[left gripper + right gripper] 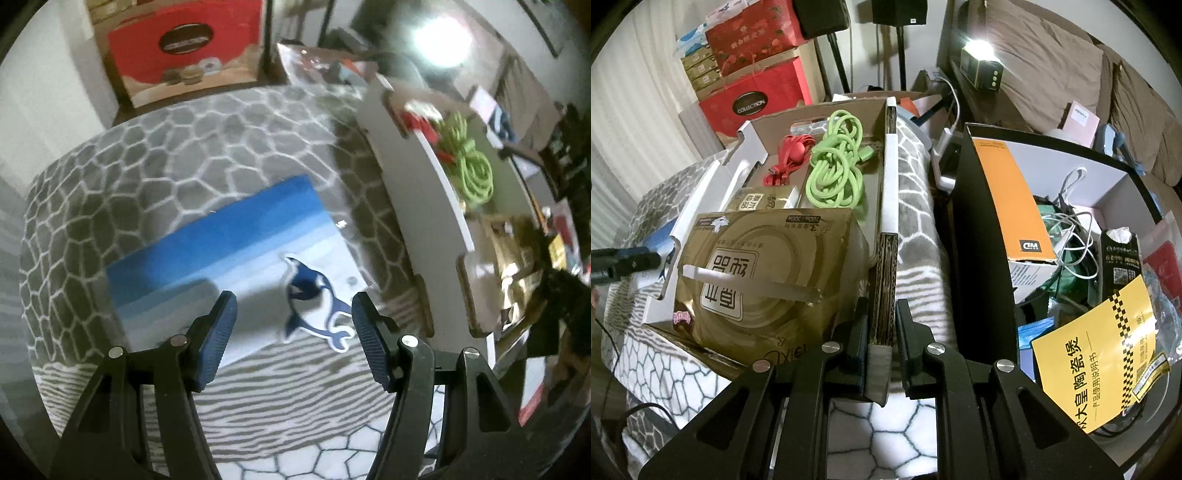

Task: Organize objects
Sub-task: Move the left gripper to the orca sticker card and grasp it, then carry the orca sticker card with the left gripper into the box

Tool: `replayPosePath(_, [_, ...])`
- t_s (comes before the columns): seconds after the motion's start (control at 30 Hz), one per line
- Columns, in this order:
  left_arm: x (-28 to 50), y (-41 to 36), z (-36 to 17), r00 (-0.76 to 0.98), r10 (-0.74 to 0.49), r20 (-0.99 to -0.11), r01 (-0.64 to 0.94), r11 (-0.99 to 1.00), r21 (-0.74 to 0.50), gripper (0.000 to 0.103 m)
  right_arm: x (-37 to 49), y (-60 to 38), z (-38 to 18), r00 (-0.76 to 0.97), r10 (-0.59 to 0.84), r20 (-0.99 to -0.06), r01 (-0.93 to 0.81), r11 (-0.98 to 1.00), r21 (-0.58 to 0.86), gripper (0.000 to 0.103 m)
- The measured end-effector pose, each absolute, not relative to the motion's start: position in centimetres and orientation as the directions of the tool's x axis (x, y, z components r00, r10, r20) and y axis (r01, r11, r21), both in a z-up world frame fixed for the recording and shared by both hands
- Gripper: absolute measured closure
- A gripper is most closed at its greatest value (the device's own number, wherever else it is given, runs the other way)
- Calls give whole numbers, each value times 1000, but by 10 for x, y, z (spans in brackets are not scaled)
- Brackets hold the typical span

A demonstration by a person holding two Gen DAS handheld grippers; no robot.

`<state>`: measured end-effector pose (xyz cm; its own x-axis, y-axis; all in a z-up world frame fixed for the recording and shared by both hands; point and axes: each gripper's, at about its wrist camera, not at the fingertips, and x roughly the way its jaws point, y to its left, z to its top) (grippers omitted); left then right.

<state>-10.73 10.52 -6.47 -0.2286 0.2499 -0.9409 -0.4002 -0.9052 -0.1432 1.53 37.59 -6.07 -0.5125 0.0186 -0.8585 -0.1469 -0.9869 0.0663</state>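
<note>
- While the left gripper (293,317) is hanging over the patterned blanket (155,155), its fingers (221,317) are standing released, apart, with nothing between them.
- Below them a blue-and-white flat packet (221,236) with a dolphin sticker (314,299) is lying on the blanket, left of the cardboard tray (417,177).
- Inside the tray, a gold tissue pack (764,288) is sitting near, with a red cable (790,157) and a coiled green cable (836,173) lying farther back.
- At the tray's right wall (886,229), the right gripper (882,325) is clenching its fingers on the corrugated edge.
- Farther right, a black box (975,229) is holding an orange carton (1012,195), white wires and a yellow booklet (1097,358).
</note>
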Motion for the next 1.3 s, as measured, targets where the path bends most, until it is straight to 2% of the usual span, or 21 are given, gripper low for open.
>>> replayPosePath(0.3, [-98,129,-82,-250,161,-955,-423,-905,-42,42,16,375,-62,-515,8,-857,-144,-987,77,89])
replayPosePath(0.5, [-97,133,-83,-266,151,-952,-438,-899,-20,42,16,376,-62,-515,5,-857,-143,-986,80,89])
replayPosePath(0.57, [-95,136,-82,-282,149,-948,-448,-894,-7,57,16,376,-62,-515,7,-857,-143,-987,78,89])
replayPosePath(0.67, [-95,134,-78,-275,174,-945,-446,-894,-35,70,16,376,-62,-515,6,-857,-143,-986,80,89])
replayPosePath(0.9, [-104,123,-71,-252,239,-938,-436,-893,-111,82,16,376,-62,-516,4,-857,-143,-986,82,89])
replayPosePath(1.13, [-106,118,-52,-243,333,-911,-440,-875,-202,101,16,376,-62,-516,5,-857,-143,-986,81,89])
replayPosePath(1.3, [-108,120,-23,-248,416,-875,-461,-845,-271,102,16,376,-62,-515,5,-857,-143,-986,80,89])
